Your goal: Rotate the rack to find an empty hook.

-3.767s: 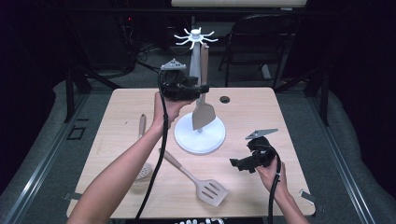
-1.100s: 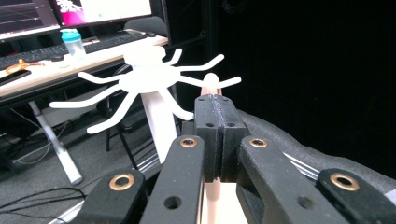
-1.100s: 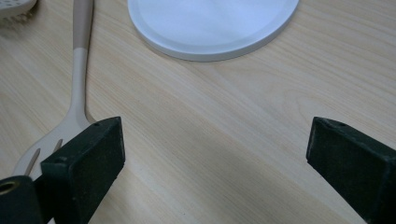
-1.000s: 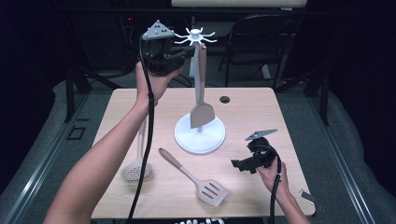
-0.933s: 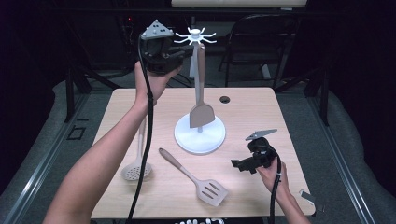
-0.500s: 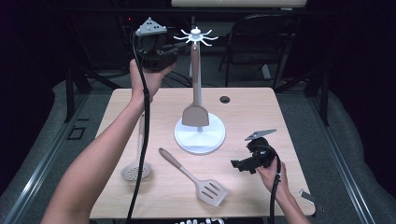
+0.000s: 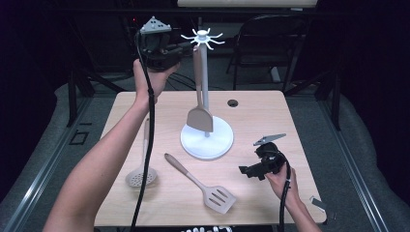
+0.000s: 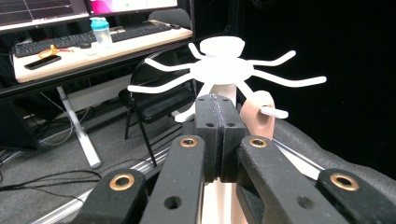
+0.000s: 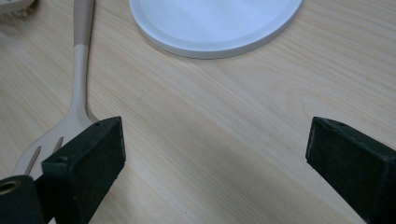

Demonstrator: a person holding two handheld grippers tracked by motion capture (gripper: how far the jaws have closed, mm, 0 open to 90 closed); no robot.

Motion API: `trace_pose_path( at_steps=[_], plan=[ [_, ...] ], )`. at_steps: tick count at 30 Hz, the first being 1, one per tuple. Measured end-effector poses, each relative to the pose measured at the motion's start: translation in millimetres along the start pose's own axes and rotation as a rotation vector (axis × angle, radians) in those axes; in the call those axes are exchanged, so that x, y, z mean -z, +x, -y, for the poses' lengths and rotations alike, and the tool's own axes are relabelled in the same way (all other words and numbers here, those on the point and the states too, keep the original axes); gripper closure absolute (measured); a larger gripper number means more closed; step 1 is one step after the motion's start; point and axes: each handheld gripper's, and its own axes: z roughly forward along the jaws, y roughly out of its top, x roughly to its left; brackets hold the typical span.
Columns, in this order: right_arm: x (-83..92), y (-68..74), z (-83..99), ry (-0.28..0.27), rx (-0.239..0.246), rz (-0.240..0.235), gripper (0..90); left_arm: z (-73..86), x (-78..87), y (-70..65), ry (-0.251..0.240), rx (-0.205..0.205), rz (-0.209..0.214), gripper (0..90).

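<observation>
Both tongs differ: the left gripper point(image 7: 181, 48), upper left of the high view, pinches the spatula point(image 7: 199, 116) whose loop seems hooked on the rack point(image 7: 203, 36), while the right gripper point(image 7: 251, 170) rests spread, and the slotted turner point(image 7: 220, 197) and skimmer point(image 7: 141, 178) still lie on the table point(image 7: 270, 116).

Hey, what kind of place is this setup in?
Probably a lab or office workroom: a wooden table ringed by dark curtains, a desk with monitors and keyboard behind, and a folding chair.

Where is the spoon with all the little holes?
In the high view, the skimmer spoon lies on the table's front left, left of the slotted spatula.
</observation>
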Motion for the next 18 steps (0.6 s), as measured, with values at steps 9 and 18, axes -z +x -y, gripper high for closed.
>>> trace_pose_path(
  at_steps=[9,18],
  plan=[
    [-0.1,0.1,0.2,-0.003,0.002,0.000,4.4,-0.9,-2.7,0.4,0.008,-0.008,-0.008,89.9],
    [0.2,0.3,0.1,0.001,0.001,-0.002,4.4,-0.3,0.4,2.1,-0.004,-0.002,-0.004,88.8]
  ],
)
